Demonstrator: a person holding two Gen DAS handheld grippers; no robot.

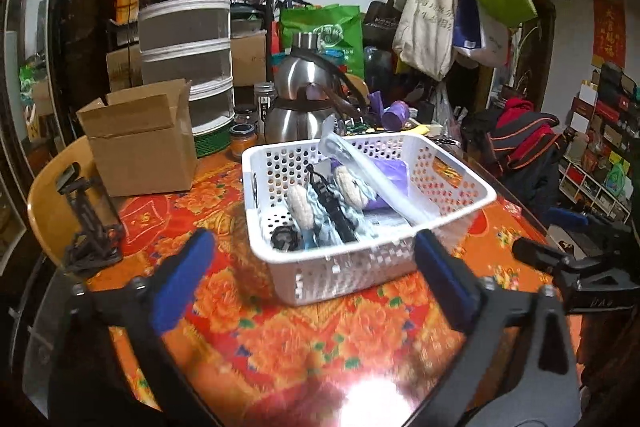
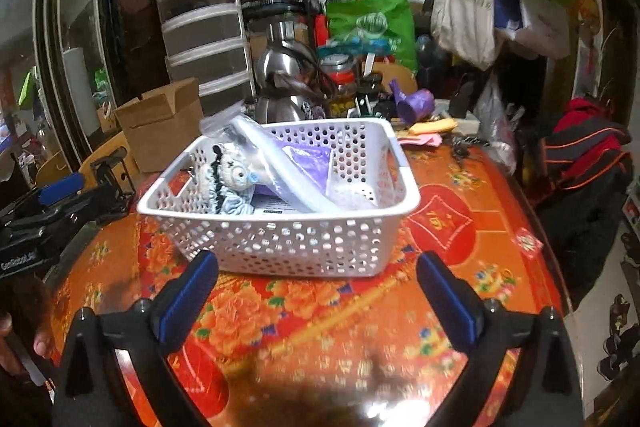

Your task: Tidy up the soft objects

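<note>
A white perforated basket (image 1: 360,267) (image 2: 280,243) stands on the red-and-orange floral tablecloth (image 1: 304,339) (image 2: 328,315). In it lie a light-blue knitted plush with cream feet (image 1: 316,211) (image 2: 234,183), a black strap (image 1: 332,203), a purple soft item (image 1: 394,173) (image 2: 308,159) and a clear plastic bag (image 1: 380,179) (image 2: 280,163). My left gripper (image 1: 316,267) is open and empty, just in front of the basket's near wall. My right gripper (image 2: 318,285) is open and empty, just in front of the basket. The right gripper also shows at the right edge of the left wrist view (image 1: 576,239).
A cardboard box (image 1: 140,139) (image 2: 164,123) stands left of the basket. Behind it are a steel kettle (image 1: 304,107) (image 2: 288,83), jars, stacked plastic containers (image 1: 186,39), a purple roll (image 1: 396,115) (image 2: 416,105) and a green bag (image 1: 324,31). Tote bags (image 1: 428,19) hang at the back right.
</note>
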